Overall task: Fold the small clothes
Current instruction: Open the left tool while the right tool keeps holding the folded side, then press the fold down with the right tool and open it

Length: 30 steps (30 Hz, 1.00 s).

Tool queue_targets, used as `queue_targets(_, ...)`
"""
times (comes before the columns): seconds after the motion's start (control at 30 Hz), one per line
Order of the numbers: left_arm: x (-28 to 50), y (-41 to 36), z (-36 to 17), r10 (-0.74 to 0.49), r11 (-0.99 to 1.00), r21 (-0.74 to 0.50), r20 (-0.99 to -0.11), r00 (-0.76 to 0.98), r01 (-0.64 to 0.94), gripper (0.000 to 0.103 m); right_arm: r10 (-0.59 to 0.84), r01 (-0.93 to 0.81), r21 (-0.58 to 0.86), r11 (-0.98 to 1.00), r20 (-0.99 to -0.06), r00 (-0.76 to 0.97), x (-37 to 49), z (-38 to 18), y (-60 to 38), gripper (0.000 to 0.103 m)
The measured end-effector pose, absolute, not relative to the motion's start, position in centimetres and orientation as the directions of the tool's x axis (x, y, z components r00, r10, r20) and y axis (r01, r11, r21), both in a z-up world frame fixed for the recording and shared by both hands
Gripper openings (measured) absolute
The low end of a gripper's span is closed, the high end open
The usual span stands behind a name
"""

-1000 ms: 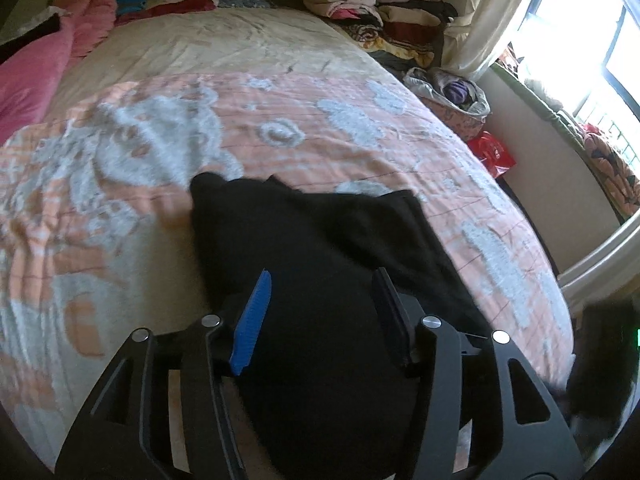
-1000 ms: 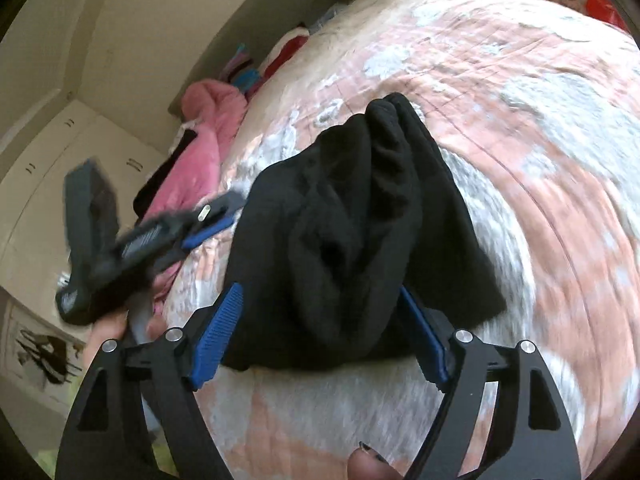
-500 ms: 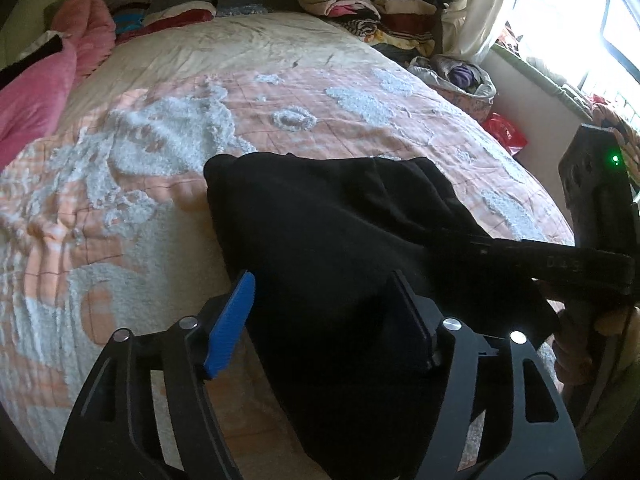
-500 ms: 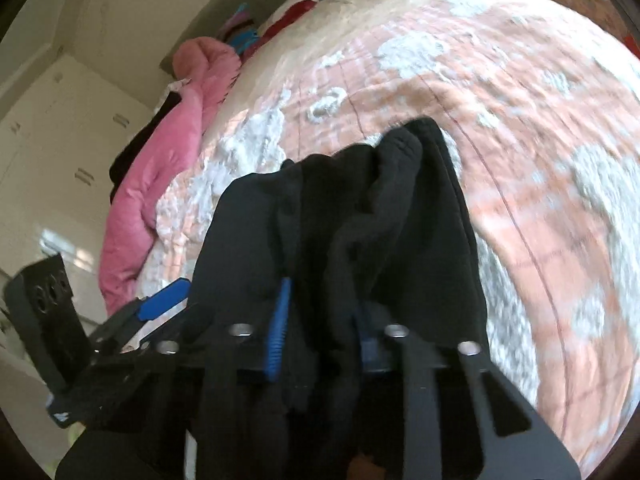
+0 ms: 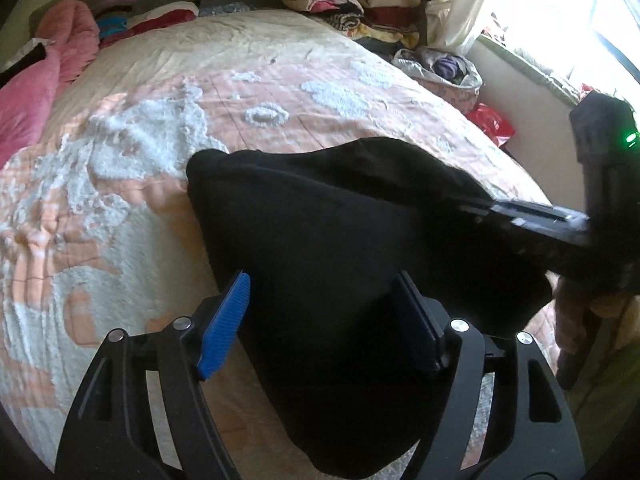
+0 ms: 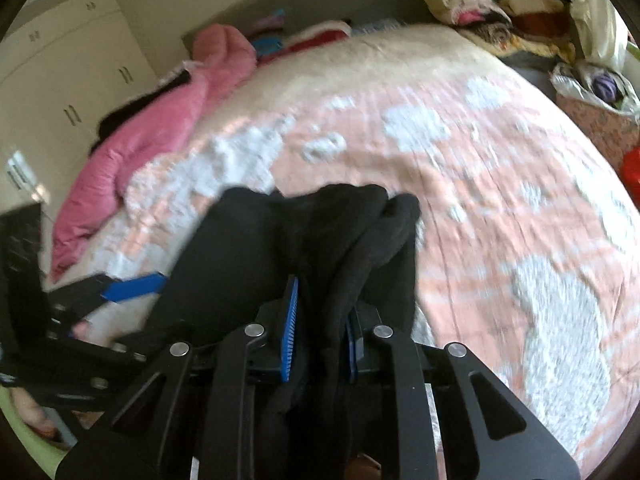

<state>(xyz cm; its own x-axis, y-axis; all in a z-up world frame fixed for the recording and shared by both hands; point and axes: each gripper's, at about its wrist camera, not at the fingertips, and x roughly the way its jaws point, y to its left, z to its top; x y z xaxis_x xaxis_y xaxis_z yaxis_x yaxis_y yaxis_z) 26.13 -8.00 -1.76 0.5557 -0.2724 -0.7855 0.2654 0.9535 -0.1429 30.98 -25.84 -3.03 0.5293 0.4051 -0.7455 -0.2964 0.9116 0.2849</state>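
A black garment (image 5: 320, 220) lies on the pink-and-white bedspread (image 5: 132, 168), partly lifted on its right side. My left gripper (image 5: 323, 280) hangs over its near part, jaws opening. The cloth lies between the blue pads (image 5: 224, 320) and they do not press on it. My right gripper (image 6: 320, 300) is shut on a bunched fold of the black garment (image 6: 248, 248). In the left wrist view the right gripper (image 5: 520, 216) comes in from the right edge and holds the cloth up. The left gripper (image 6: 132, 286) shows at the left of the right wrist view.
A pink quilt (image 5: 24, 92) lies along the left side of the bed. Stacks of folded clothes (image 5: 360, 4) sit at the far right corner, with a bag of clothes (image 5: 444, 68) beside the window. White wardrobe doors (image 6: 60, 80) stand at the left.
My right gripper shut on the garment's bunched edge, rolled, and came into the left wrist view from the right. My left gripper's jaws widened. The cloth's right side rose.
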Motion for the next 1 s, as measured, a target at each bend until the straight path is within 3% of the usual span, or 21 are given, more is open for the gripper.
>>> queue_targets(0.17,25.8,-8.4,-1.9,-0.265,0.952,-0.124,-0.786,0.558,0.279,0.070,0.391,-0.240,0.309,0.920,-0.746,0.539,30.1,-4.4,-26.7,0.021)
queue_targets(0.4,25.4,-7.9,-2.1,-0.270,0.955,-0.142,-0.782,0.562,0.262,0.071,0.424,-0.192,0.385,0.903,-0.718,0.552,28.0,-3.5,-27.9,0.050)
queue_targets(0.63,24.4,-7.6,-2.2,-0.286,0.953,-0.170,-0.775,0.564,0.250,0.074,0.515,-0.208,0.483,0.851,-0.685,0.515,25.2,-3.0,-28.5,0.067)
queue_targets(0.73,23.7,-7.3,-2.2,-0.299,0.951,-0.193,-0.770,0.564,0.240,0.075,0.492,-0.205,0.455,0.867,-0.709,0.506,24.5,-3.2,-27.9,0.068)
queue_targets(0.77,23.5,-7.1,-2.3,-0.303,0.951,-0.202,-0.768,0.564,0.235,0.076,0.487,-0.201,0.452,0.869,-0.713,0.504,24.4,-3.3,-27.7,0.065)
queue_targets(0.83,23.1,-6.8,-2.4,-0.316,0.948,-0.229,-0.763,0.564,0.221,0.076,0.475,-0.202,0.437,0.877,-0.716,0.512,24.1,-3.5,-27.4,0.023)
queue_targets(0.9,22.6,-6.6,-2.7,-0.334,0.942,-0.259,-0.758,0.561,0.211,0.076,0.448,-0.207,0.403,0.892,-0.716,0.536,23.9,-3.1,-27.3,0.018)
queue_targets(1.0,21.9,-6.7,-2.6,-0.356,0.934,-0.279,-0.747,0.561,0.222,0.076,0.407,-0.204,0.356,0.912,-0.719,0.564,23.4,-2.7,-27.3,0.017)
